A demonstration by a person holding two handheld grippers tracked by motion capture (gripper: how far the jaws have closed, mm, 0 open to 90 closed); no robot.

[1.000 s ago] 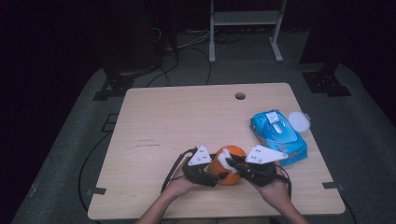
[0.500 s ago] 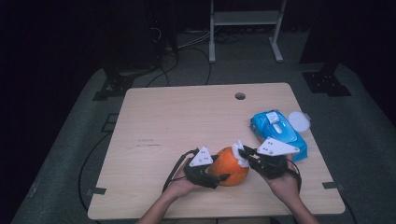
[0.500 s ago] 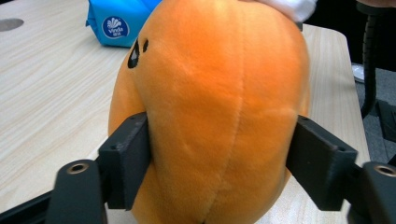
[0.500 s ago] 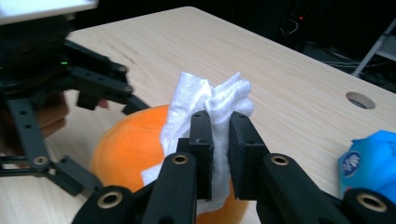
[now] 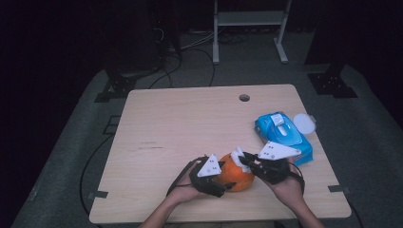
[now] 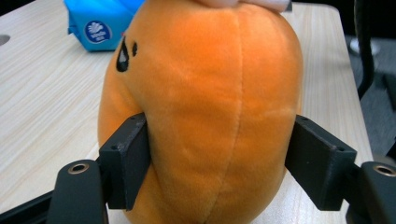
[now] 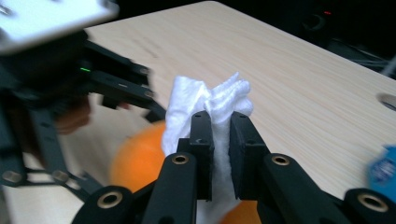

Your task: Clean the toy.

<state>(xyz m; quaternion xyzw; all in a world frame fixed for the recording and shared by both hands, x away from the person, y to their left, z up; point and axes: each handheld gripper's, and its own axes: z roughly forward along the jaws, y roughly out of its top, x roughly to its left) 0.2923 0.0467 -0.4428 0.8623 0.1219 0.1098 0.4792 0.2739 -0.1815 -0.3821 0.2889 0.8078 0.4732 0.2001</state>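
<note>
Near front edge of desk [image 5: 180, 123]: orange plush toy [image 5: 236, 173] clamped between left tongs [image 6: 219, 161], jaws just closing, pressing its sides. Right tongs [image 7: 220, 140] pinch white wipe [image 7: 205, 100] on toy's top. Blue wipes pack [image 5: 283, 137] just right.

Soft overhead light is falling evenly on my tabletop [image 5: 190, 128], while the room around it is sinking into near black. Shadows are staying faint, with no glare. Through my right claw's camera, the other claw [image 7: 70, 70] is blurring at the left edge. Through my left one, the orange plush toy [image 6: 201, 116] is looking sharp and the far background soft.
</note>
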